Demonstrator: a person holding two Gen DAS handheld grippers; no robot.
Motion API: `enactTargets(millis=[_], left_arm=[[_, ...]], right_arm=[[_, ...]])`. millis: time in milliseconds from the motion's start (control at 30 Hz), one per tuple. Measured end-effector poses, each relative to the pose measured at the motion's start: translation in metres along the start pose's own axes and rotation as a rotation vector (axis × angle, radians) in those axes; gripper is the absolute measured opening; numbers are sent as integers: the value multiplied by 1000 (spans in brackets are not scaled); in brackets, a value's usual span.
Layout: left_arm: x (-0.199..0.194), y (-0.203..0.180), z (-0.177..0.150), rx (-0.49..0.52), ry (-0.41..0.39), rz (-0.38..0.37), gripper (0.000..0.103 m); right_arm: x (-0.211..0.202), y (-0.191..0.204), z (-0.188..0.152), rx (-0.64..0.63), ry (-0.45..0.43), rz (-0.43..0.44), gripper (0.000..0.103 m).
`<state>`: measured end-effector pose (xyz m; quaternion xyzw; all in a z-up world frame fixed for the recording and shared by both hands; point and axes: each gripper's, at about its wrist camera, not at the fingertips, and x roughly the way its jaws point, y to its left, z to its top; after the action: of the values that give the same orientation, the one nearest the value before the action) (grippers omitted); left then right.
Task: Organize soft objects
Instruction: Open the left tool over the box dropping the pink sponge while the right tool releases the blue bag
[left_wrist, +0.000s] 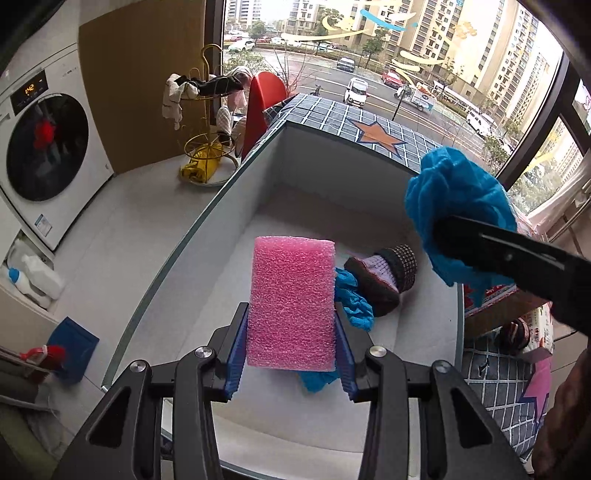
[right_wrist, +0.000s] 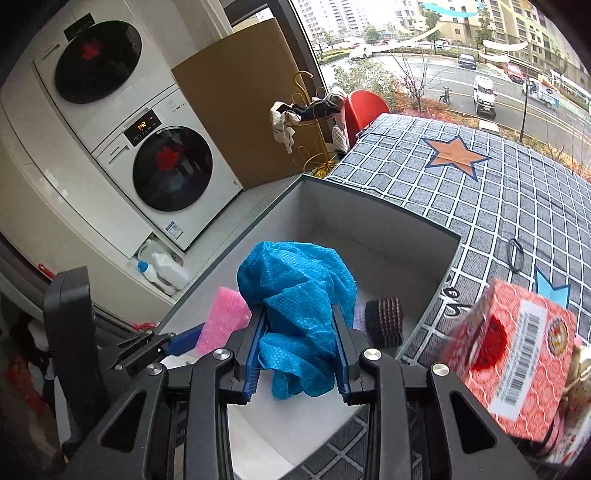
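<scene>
Over the box (left_wrist: 207, 221), our left gripper (left_wrist: 291, 354) jaws pinch light, squashy pink foam (left_wrist: 291, 302) mid-sides; right gripper (right_wrist: 301, 358) jaws clamp a limp blue wrap (right_wrist: 295, 295).

Left gripper (left_wrist: 291, 350): black plastic arms, shiny round silver screws on top, triangle holes cut in thick outer parts. Blue ribbed pads (left_wrist: 236, 354) inside both fingers, edges like tiny teeth. Right gripper (right_wrist: 299, 354): same look, black arms, silver screws, blue toothy pads (right_wrist: 255, 354). No cables showing.
</scene>
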<state>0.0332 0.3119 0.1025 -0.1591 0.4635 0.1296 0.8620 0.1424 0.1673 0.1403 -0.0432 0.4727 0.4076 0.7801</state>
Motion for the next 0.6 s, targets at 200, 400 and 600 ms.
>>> enactTargets(millis=[200,400,600], left_arm=[[12,3,3,-6,27,4,45],[22,12,5,-38,57,13,46],[22,12,4,-39,58,9,72]], right_arm=[[14,0,13,-8,9,-33,34],[24,0,29,-11,12,-50,34],[23,1,44,9,-15,-54,66]])
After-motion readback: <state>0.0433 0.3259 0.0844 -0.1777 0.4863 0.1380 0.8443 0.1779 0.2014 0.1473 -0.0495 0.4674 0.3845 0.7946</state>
